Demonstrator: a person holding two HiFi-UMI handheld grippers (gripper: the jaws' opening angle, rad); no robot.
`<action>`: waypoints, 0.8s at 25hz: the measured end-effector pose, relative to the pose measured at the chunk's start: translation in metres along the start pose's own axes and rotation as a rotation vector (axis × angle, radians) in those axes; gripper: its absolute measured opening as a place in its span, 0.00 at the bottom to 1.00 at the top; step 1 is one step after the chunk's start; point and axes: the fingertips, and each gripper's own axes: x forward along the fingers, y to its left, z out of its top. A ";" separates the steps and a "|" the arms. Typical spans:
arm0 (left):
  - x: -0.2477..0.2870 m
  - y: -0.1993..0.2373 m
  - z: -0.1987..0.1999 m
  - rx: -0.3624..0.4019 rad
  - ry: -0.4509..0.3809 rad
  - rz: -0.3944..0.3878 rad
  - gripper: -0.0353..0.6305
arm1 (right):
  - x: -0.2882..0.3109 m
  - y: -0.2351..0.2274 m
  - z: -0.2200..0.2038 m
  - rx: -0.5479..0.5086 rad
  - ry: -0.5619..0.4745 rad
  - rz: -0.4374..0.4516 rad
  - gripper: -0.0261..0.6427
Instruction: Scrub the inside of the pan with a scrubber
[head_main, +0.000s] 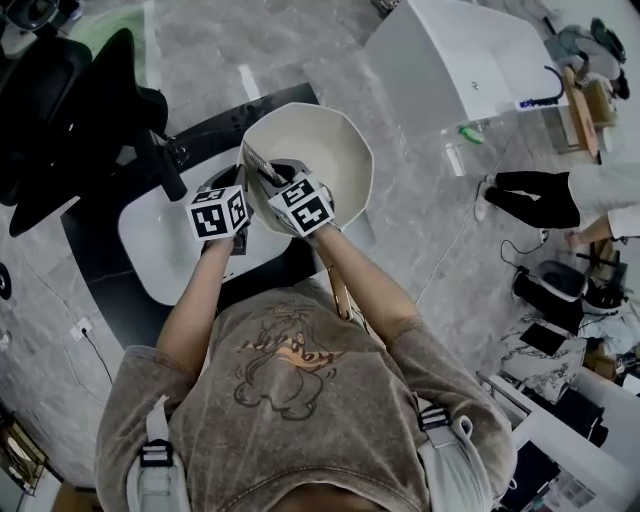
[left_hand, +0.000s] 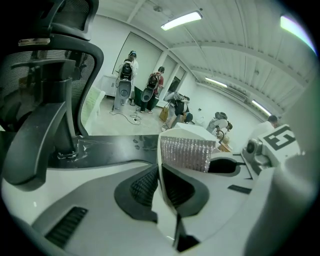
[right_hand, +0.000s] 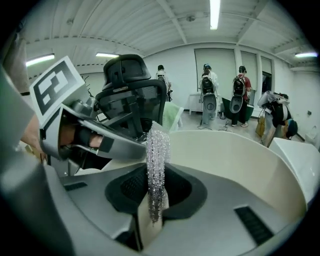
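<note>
**Right gripper view.** The step in hand appears to be bringing the silvery mesh scrubber (right_hand: 158, 150) onto the cream inner wall of the pan (right_hand: 235, 160), which fills the right half of the frame. The scrubber stands edge-on at centre. It would likely scrub best turned so that its broad face, not its thin edge, meets the wall, then worked in overlapping strokes with steady pressure. The right gripper (right_hand: 156, 192) has its jaws drawn narrow, pinching the lower part of the scrubber. The upper part stands free above the pads.

**Left gripper view.** A firm brace matters here, since scrubbing pressure could twist the pan out of a rim grip. The left gripper (left_hand: 159, 172) has its jaws nearly together, clamped on the pan's thin white wall, which runs upright through centre frame. The scrubber's broad face shows just beyond, right of that wall.

**Head view.** The pan sits at upper centre, tilted with its mouth toward the person. The left gripper is at its lower-left rim, and the right gripper, just beside it, reaches into the mouth.
</note>
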 end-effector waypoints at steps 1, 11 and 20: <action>0.000 0.001 0.000 -0.003 0.000 -0.002 0.11 | 0.005 -0.001 0.002 -0.006 -0.001 -0.001 0.16; -0.001 0.000 0.000 0.001 0.008 -0.031 0.11 | 0.023 0.006 0.001 -0.119 0.059 0.040 0.16; 0.000 0.000 0.000 0.028 0.035 -0.040 0.11 | 0.051 -0.019 0.001 -0.243 0.156 -0.004 0.16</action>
